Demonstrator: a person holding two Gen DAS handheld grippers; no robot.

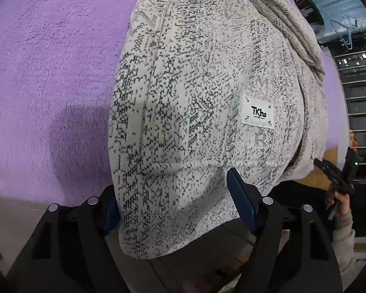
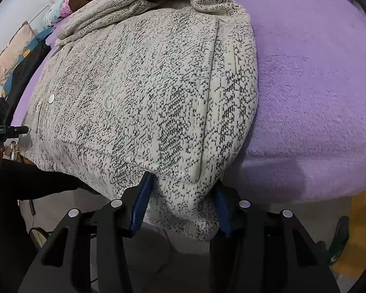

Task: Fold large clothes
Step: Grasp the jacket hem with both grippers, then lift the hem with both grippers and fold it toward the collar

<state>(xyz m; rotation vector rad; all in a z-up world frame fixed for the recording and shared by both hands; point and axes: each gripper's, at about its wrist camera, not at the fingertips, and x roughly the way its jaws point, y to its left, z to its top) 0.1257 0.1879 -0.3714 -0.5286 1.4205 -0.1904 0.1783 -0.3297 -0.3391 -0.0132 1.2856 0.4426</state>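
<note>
A cream and black speckled knit jacket (image 1: pixel 195 97) lies on a purple fleece blanket (image 1: pixel 48 73) and hangs over its near edge. It bears a white label (image 1: pixel 257 113). My left gripper (image 1: pixel 173 207) stands open, its blue pads on either side of one bottom corner. In the right wrist view the jacket (image 2: pixel 146 92) shows snap buttons (image 2: pixel 51 97). My right gripper (image 2: pixel 183 207) stands open around the other bottom corner. Each gripper shows at the edge of the other's view: the right one (image 1: pixel 339 178), the left one (image 2: pixel 2 129).
Pillows and bright cloths (image 2: pixel 19 48) lie beyond the jacket at the far left. A metal rack with a wire hanger (image 1: pixel 346 36) stands at the right. Floor (image 2: pixel 158 256) lies below the blanket edge. A yellow thing (image 2: pixel 358 239) sits low right.
</note>
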